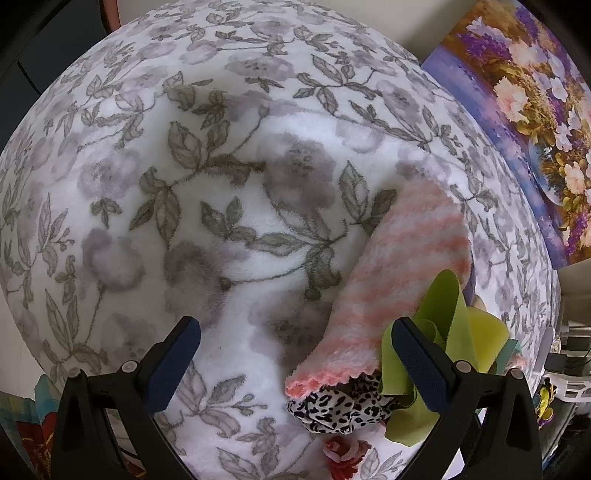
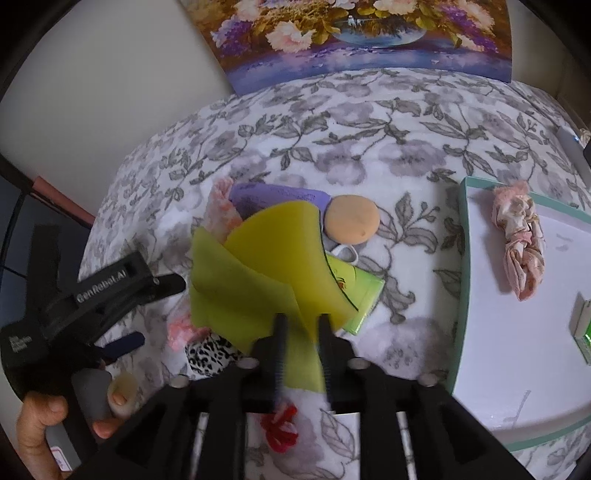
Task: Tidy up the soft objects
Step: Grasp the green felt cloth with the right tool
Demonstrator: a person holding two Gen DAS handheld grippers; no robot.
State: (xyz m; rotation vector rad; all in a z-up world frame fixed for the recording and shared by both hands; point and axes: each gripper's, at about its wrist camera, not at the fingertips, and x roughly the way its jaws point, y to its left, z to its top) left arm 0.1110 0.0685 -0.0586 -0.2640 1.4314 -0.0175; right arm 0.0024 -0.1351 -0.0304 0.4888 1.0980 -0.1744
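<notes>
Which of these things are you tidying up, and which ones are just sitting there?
Being tidied:
green-yellow cloth, between the right gripper fingers
pink striped cloth
leopard-print fabric
red yarn piece
pink bundle on the white tray

Just sitting there:
flower painting
floral blanket
round peach sponge

Floral fleece blanket point(image 1: 207, 155), flower painting point(image 2: 354, 33) leaning against wall

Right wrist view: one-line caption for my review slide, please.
Right tongs pinch a yellow-green cloth above a floral blanket, with the open left tongs alongside and a pink scrunchie on a white tray.
</notes>
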